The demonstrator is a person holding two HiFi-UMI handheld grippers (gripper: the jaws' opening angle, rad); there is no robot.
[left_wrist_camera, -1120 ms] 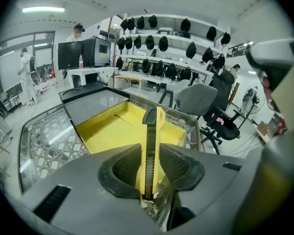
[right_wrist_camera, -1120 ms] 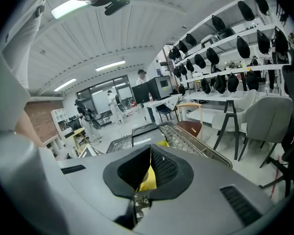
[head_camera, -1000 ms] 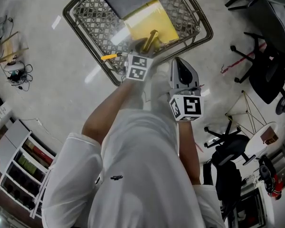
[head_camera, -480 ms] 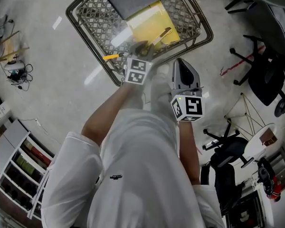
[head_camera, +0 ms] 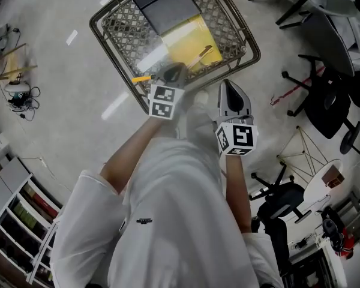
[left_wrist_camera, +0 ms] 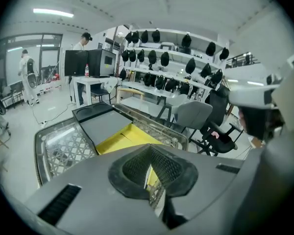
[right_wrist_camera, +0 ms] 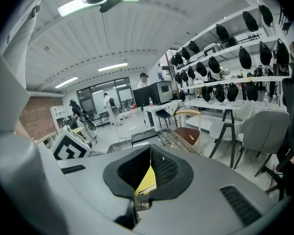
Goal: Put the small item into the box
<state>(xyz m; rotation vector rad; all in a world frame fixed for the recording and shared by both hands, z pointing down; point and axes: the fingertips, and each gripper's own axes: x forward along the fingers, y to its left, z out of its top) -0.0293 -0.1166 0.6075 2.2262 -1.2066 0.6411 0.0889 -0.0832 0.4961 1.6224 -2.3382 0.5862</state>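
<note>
Left gripper (head_camera: 174, 72): jaws just closed together, empty, above wire basket (head_camera: 123, 26) near rim | right gripper (head_camera: 230, 86): jaws together (nothing between), just outside that rim | small brass-coloured item (head_camera: 200, 56): lying in yellow box (head_camera: 186, 38) inside wire basket

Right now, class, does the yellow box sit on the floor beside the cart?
No, the yellow box lies inside the wire cart, beside a dark grey panel.

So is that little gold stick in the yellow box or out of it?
In. The head view shows the stick lying inside the open yellow box in the wire cart.
</note>
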